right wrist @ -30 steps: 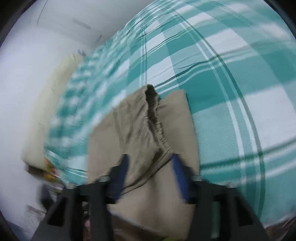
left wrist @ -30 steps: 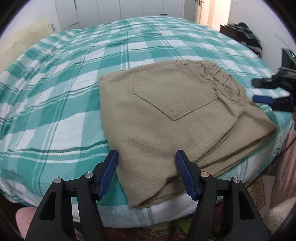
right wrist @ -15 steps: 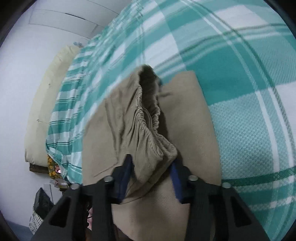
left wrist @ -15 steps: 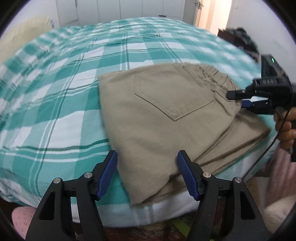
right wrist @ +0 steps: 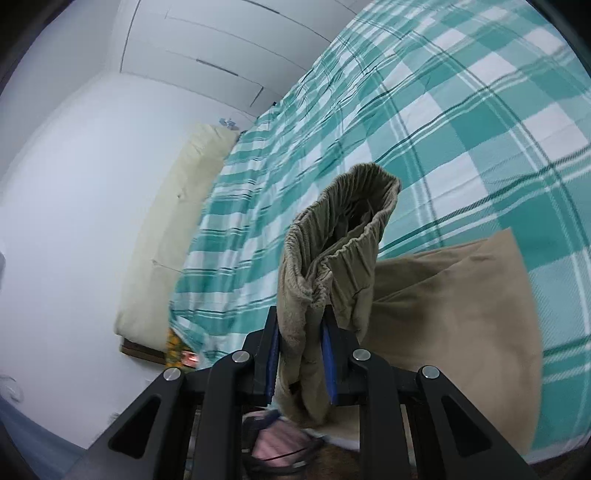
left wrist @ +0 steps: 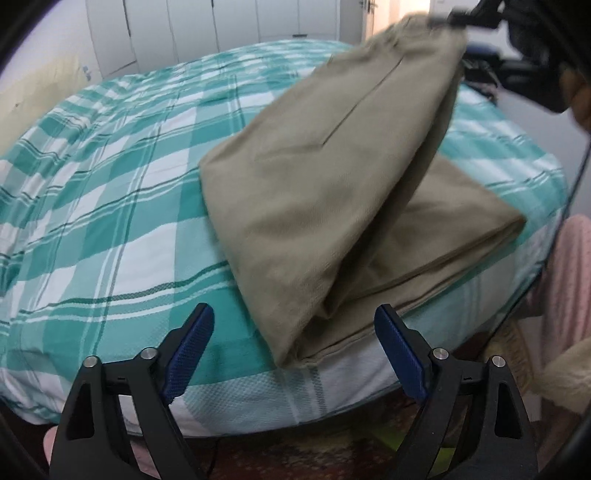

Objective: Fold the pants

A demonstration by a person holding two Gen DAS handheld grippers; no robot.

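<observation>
Khaki pants [left wrist: 332,192] at centre; teal-and-white plaid bed [left wrist: 122,206] around; black grippers [left wrist: 295,347] with blue pads [left wrist: 192,343] below; cream pillow [right wrist: 173,229] left; white wardrobe [left wrist: 207,26] at top.

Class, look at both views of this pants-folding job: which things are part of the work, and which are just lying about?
Part of the job:
pants
right gripper, shut on the waistband
left gripper, open
bed, the surface they lie on

Just lying about:
pillow
wardrobe doors
pink cloth

Khaki pants [left wrist: 332,206] lie on the teal-plaid bed [left wrist: 122,206].
</observation>
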